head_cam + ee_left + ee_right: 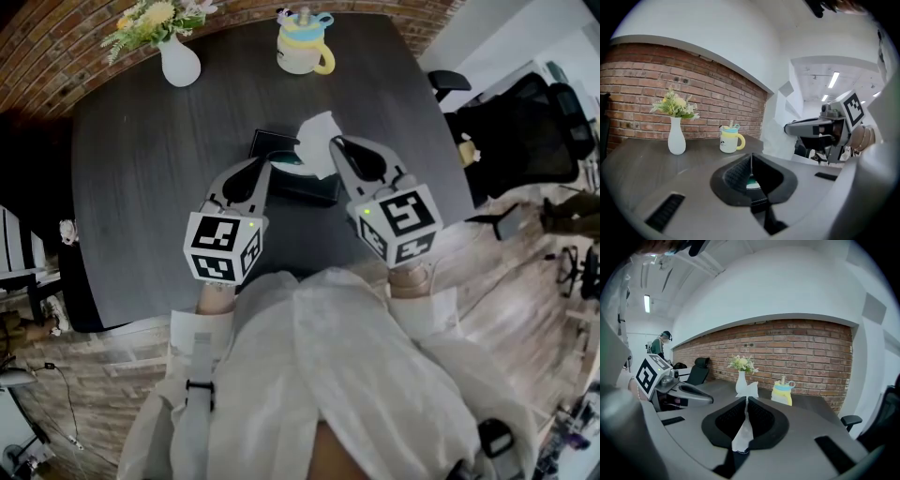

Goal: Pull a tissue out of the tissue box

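While the right gripper's [336, 146] fingers [757, 416] are pinched shut on the crumpled white tissue [319, 133], the sheet rises just above the black rectangular tissue box with teal trim [307, 186], which lies near the middle of the dark grey wooden table [141, 187]. The left gripper [265, 167] hangs over the box's left end, its fingers [738, 176] pressed together with nothing between them. Farther back on the table stand a white vase of flowers [178, 61] and a cream mug with a yellow handle [302, 47].

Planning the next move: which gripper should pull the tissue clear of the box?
Right: the right gripper is already shut on the tissue above the box; the left gripper is shut and empty.
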Action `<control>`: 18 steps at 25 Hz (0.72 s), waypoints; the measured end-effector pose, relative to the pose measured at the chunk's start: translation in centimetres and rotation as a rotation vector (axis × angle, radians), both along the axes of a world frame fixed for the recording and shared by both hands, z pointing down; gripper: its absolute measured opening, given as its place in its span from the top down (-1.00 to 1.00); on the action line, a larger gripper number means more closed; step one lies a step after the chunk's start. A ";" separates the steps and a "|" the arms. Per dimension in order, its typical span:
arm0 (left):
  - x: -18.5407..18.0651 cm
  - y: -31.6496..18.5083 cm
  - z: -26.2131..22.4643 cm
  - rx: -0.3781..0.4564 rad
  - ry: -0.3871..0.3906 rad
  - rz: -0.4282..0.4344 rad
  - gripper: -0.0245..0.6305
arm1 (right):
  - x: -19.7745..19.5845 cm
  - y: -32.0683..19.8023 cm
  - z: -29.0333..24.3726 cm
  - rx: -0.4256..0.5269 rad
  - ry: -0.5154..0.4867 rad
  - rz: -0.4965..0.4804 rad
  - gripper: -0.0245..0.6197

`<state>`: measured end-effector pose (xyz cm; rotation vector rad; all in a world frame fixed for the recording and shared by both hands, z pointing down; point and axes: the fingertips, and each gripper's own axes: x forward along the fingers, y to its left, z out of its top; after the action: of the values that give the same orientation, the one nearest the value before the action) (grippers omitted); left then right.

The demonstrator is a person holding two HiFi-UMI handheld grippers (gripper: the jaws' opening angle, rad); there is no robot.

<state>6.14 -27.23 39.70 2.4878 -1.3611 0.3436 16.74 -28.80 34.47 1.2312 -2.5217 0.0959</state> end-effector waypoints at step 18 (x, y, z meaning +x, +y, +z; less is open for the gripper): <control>1.9 2.9 1.7 -0.079 0.032 0.100 0.92 | -0.2 3.3 0.9 -0.024 -0.030 -0.035 0.89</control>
<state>8.04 -24.37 41.39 2.4904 -1.1902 0.3698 16.51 -25.55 35.40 1.1840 -2.5592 0.1371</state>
